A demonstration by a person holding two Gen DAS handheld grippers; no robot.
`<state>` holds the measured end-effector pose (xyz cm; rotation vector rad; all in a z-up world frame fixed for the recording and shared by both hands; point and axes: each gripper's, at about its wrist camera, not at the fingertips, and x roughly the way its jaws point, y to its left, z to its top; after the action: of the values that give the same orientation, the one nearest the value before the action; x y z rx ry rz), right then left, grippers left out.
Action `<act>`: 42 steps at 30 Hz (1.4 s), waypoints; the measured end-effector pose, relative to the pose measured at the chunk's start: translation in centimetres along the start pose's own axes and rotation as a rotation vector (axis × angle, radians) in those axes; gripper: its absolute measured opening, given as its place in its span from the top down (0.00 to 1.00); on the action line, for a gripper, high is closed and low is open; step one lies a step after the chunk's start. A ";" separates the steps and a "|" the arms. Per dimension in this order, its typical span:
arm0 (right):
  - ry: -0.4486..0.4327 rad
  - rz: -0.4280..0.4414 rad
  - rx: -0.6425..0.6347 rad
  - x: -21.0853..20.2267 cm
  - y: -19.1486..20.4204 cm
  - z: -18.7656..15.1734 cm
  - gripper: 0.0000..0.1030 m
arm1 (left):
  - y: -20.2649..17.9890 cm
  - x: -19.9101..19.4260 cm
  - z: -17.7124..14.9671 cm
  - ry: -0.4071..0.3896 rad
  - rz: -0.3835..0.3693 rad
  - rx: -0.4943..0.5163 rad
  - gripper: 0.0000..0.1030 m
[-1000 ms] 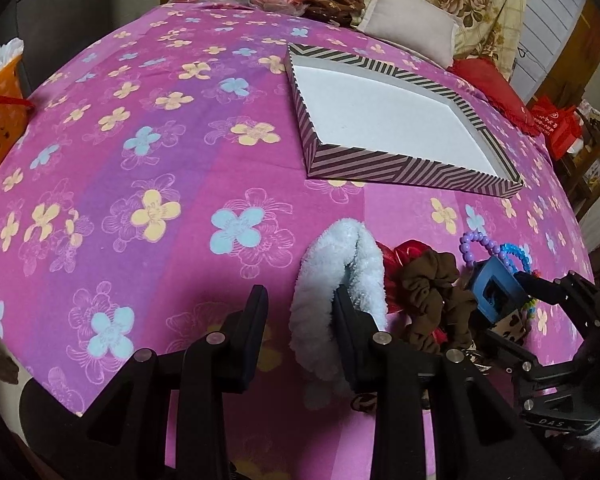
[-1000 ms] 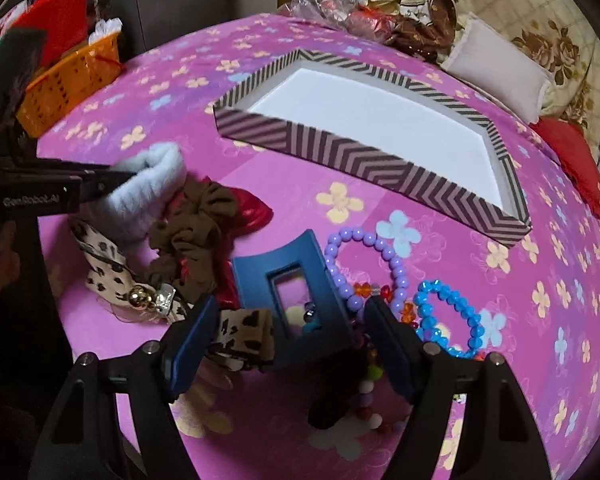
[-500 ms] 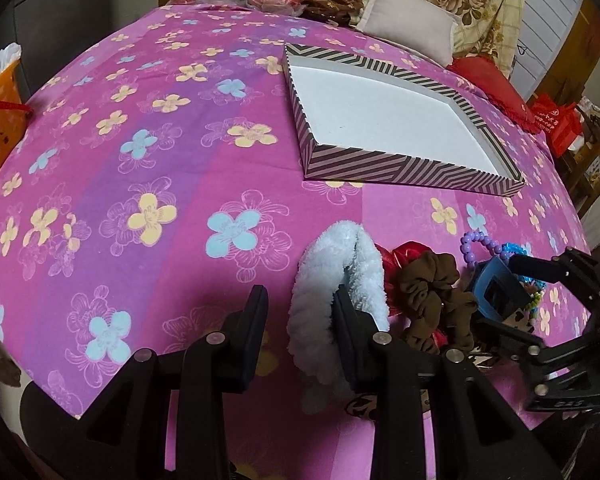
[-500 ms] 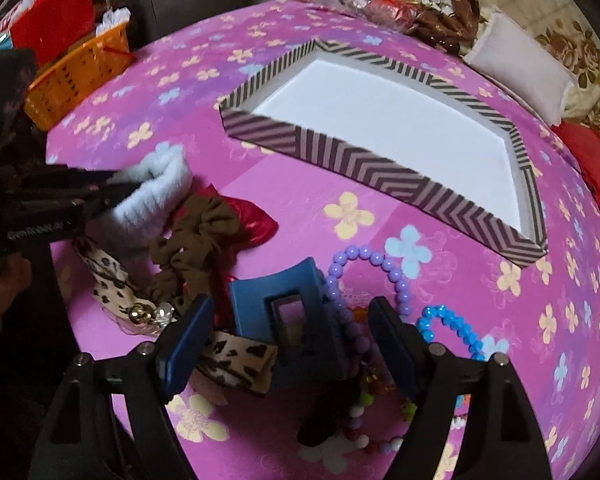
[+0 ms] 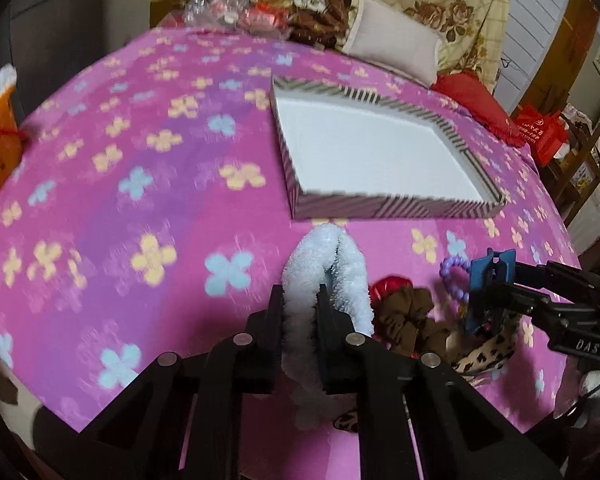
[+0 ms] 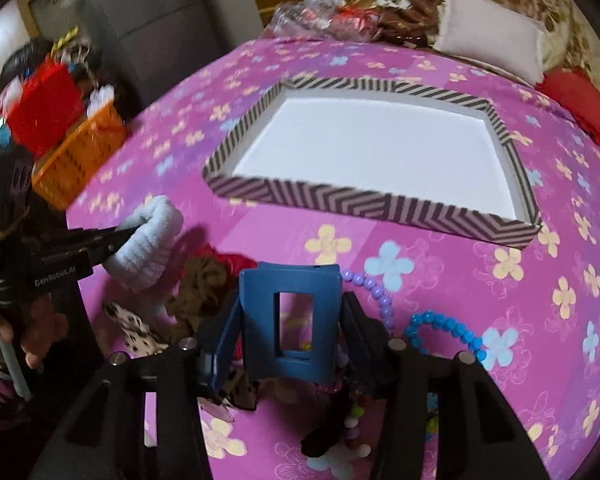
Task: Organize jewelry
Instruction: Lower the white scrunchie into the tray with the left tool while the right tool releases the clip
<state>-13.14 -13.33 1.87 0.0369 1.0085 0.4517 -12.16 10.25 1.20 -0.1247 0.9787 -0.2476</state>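
My left gripper (image 5: 299, 300) is shut on a fluffy light-blue scrunchie (image 5: 332, 264) and holds it above the bedspread; it also shows in the right wrist view (image 6: 148, 240). My right gripper (image 6: 290, 308) is shut on a blue hair claw clip (image 6: 290, 320), lifted off the pile; the clip also shows in the left wrist view (image 5: 490, 284). A striped box with a white floor (image 5: 380, 208) (image 6: 380, 204) lies beyond both. A brown scrunchie (image 5: 404, 318), a red one (image 5: 388, 286), a leopard band (image 5: 484, 354), purple beads (image 6: 370, 292) and blue beads (image 6: 446, 326) lie on the bedspread.
An orange basket (image 6: 80, 156) stands at the bed's left edge. Pillows (image 5: 392, 48) and plastic-wrapped clutter (image 5: 236, 16) lie at the far end. A red bag (image 5: 540, 132) sits off to the right.
Both grippers closed and rose: the left took hold of the fluffy scrunchie, the right took hold of the blue claw clip and lifted it off the pile.
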 end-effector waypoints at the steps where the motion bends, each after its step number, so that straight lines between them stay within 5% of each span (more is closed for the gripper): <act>1: -0.013 0.003 0.011 -0.2 -0.2 0.3 0.50 | 0.0 -0.2 0.4 -0.006 0.002 0.000 0.86; 13: -0.158 -0.001 0.053 -1.5 -0.7 7.8 0.50 | 0.2 0.8 8.2 -0.068 0.019 -0.064 0.86; 28: -0.065 -0.039 0.165 10.5 -4.7 19.8 0.50 | -0.6 10.8 16.9 0.002 0.066 -0.065 0.86; 42: 0.006 0.014 0.252 17.8 -7.6 22.5 0.50 | 0.7 15.6 19.2 0.045 0.099 -0.106 0.86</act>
<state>16.04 -9.46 -2.17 0.2682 1.0670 0.3353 12.20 6.66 -0.82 -0.1676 1.0402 -0.1077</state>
